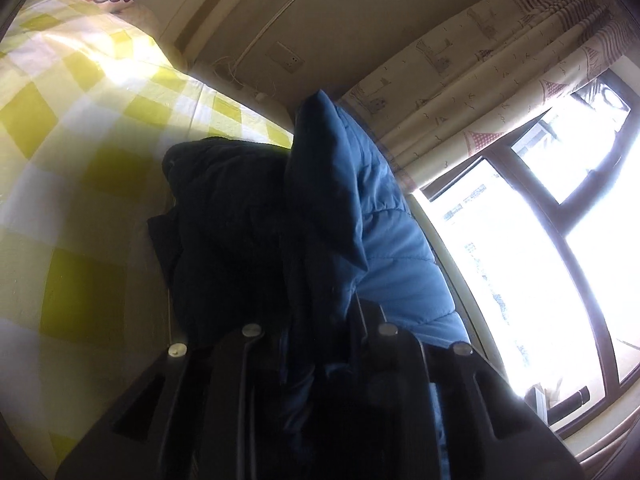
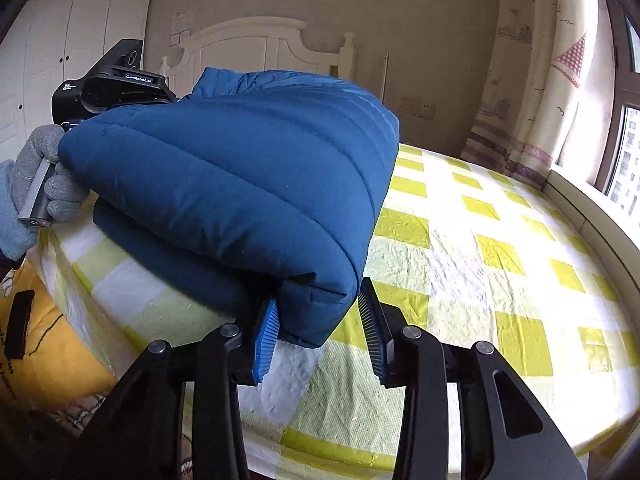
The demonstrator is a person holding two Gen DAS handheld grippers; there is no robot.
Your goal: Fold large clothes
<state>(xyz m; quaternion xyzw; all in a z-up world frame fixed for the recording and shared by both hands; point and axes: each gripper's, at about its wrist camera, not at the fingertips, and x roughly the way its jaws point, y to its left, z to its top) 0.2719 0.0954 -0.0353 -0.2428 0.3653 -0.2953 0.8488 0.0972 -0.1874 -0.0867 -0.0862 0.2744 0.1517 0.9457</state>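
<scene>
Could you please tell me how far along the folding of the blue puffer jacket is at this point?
Done: the blue puffer jacket is already doubled into a thick bundle above the checked bedsheet. In hand: the right gripper has its jaws around the near corner but spread, while the left gripper is shut on the far side, fabric bunched between its jaws. Left: likely setting the bundle flat and releasing.

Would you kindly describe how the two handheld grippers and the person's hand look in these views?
The right gripper has black angular linkage arms with round silver pivot bolts and blue ribbed finger pads. The left gripper is a black body printed "GenRobot.AI" in white, with a grey-and-black handle. The left hand wears a grey knitted glove below a fuzzy light-blue sleeve. From its own camera, the left gripper shows the same black arms and silver bolts.
</scene>
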